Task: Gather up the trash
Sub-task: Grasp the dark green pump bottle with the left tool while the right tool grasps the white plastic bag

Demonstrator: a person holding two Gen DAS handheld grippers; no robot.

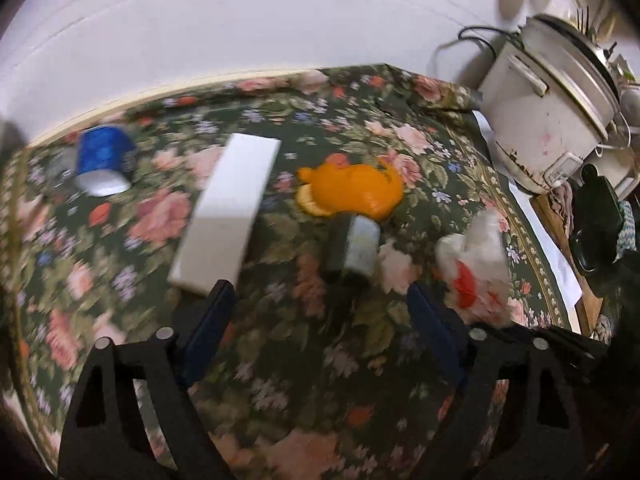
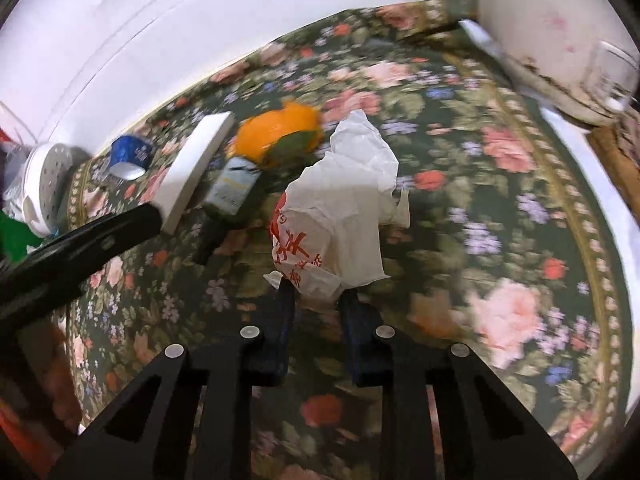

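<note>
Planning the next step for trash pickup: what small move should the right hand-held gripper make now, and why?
Probably finish closing on the white plastic bag and lift it. The right hand-held gripper has its fingers on either side of the bag's near end on the floral tablecloth, jaws narrow.

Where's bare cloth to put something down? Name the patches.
Free: the floral cloth between the plastic bag and the rice cooker. Crowded: blue cup, white box, orange peel, small carton.
</note>
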